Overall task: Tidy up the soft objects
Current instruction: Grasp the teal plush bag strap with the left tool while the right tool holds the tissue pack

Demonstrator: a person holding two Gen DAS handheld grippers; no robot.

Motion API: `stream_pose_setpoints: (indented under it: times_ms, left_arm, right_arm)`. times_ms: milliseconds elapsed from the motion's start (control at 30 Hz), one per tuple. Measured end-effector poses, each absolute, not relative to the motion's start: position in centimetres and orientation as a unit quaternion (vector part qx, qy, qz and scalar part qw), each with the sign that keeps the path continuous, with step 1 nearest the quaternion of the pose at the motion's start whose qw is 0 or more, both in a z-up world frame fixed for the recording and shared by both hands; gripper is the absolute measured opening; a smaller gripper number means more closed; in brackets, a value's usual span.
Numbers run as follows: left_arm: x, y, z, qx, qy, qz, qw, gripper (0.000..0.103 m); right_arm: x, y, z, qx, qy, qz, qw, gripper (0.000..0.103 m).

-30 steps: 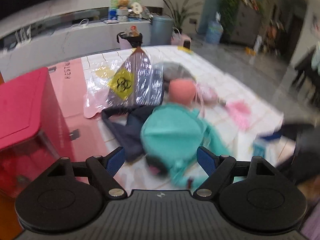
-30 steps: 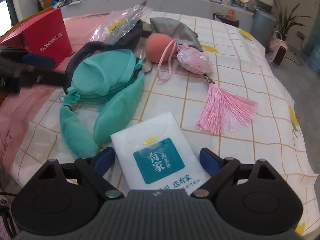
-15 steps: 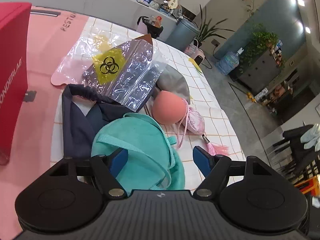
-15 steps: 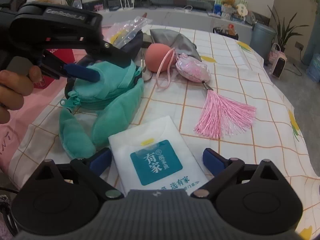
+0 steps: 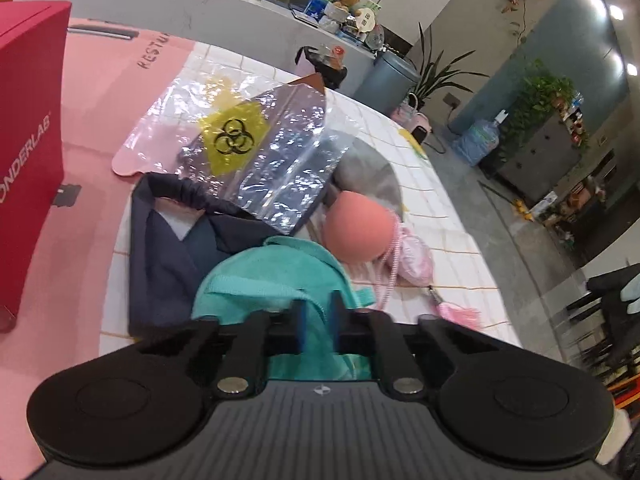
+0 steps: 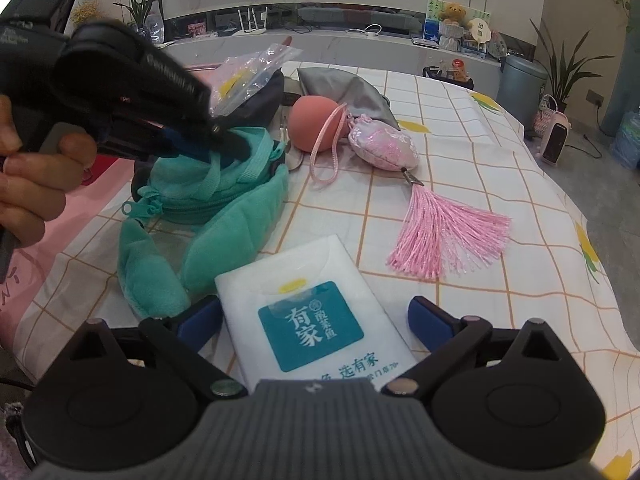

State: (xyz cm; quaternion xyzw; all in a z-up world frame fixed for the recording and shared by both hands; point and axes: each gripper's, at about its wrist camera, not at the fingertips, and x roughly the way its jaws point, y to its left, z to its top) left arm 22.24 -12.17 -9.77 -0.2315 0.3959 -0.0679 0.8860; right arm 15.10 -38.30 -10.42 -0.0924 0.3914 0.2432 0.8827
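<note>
Left gripper (image 5: 318, 322), at the lower middle of the left wrist view, has its blue-padded fingers pinched together on the teal plush bag (image 5: 276, 280), clamping a fold of its top fabric; in the right wrist view the same gripper (image 6: 212, 148) comes in from the upper left, held by a hand (image 6: 28, 176), and bites the bag (image 6: 216, 200) at its strap. That bag sits on the checked tablecloth of the table (image 6: 500, 152), left of centre in the right wrist view, its padded teal straps trailing toward the lower left. Right gripper (image 6: 314, 320) is spread wide at the bottom of its own view, its fingers on either side of a white tissue pack (image 6: 312, 320) with a teal label, gripping nothing. Just right of the bag lies a coral sponge ball (image 6: 316, 124), touching a pink embroidered sachet (image 6: 382, 148) whose pink tassel (image 6: 444, 236) fans out toward the right of the frame. Behind them lies a grey pouch (image 6: 344, 88). In the left wrist view a clear biohazard bag (image 5: 256, 160) overlaps a dark navy cloth bag (image 5: 168, 248) at centre, and a red box (image 5: 28, 152) stands at the left edge.
</note>
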Motion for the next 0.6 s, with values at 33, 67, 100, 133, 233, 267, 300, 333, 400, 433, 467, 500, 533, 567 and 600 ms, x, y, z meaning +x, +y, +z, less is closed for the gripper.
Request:
stream_pose_setpoints:
  times_ms: [33,67,100,133,233,267,300,333,400,433,467,500,533,567,600]
  left_arm:
    - [22.1,-12.1,-9.8,-0.223,0.394,-0.068,0.889,0.001]
    - [21.9,-12.1,-9.8,-0.218,0.392,-0.072,0.891,0.001]
    - [21.7,-12.0,-9.7,-0.214,0.392,-0.072,0.892,0.000]
    - [21.3,-11.9,-9.6,-0.210,0.390,-0.073,0.894,0.000]
    - [19.9,-11.7,-9.1,-0.188,0.384,-0.079,0.900,0.000]
    - [19.3,-11.7,-9.0,-0.180,0.385,-0.081,0.902,0.000]
    - [18.6,-11.5,-9.0,-0.173,0.385,-0.082,0.903,0.000]
    - [17.8,-11.3,-8.9,-0.167,0.385,-0.083,0.904,0.000]
    - [16.6,-10.7,-8.8,-0.155,0.385,-0.086,0.906,0.000]
    - [16.1,-10.5,-8.7,-0.147,0.386,-0.087,0.907,0.000]
    - [15.7,-10.3,-8.5,-0.141,0.387,-0.087,0.907,0.000]
    - [15.3,-10.1,-8.3,-0.137,0.387,-0.089,0.907,0.000]
    - [15.1,-9.9,-8.2,-0.137,0.387,-0.089,0.907,0.000]
    - [14.8,-9.7,-8.1,-0.140,0.387,-0.089,0.907,0.000]
    - [14.6,-9.5,-7.9,-0.145,0.385,-0.091,0.907,0.000]
  right_arm:
    - [15.1,-38.3,-10.4,-0.092,0.391,0.243,0.883,0.099]
    - [15.1,-38.3,-10.4,-0.092,0.390,0.243,0.883,0.099]
    - [15.1,-38.3,-10.5,-0.091,0.390,0.243,0.884,0.099]
    - [15.1,-38.3,-10.5,-0.091,0.389,0.243,0.884,0.099]
    - [15.1,-38.3,-10.5,-0.091,0.389,0.243,0.884,0.099]
    - [15.1,-38.4,-10.5,-0.091,0.389,0.243,0.884,0.099]
    - [15.1,-38.4,-10.5,-0.091,0.389,0.243,0.884,0.099]
    - [15.1,-38.4,-10.5,-0.091,0.389,0.243,0.884,0.099]
    - [15.1,-38.4,-10.5,-0.091,0.389,0.243,0.884,0.099]
    - [15.0,-38.4,-10.5,-0.091,0.389,0.243,0.884,0.099]
    - [15.1,-38.4,-10.5,-0.091,0.388,0.243,0.884,0.099]
    - [15.1,-38.4,-10.5,-0.091,0.389,0.243,0.884,0.099]
    - [15.1,-38.4,-10.5,-0.091,0.389,0.243,0.884,0.099]
    - [15.1,-38.4,-10.5,-0.091,0.388,0.243,0.884,0.099]
    - [15.1,-38.4,-10.5,-0.091,0.388,0.243,0.884,0.099]
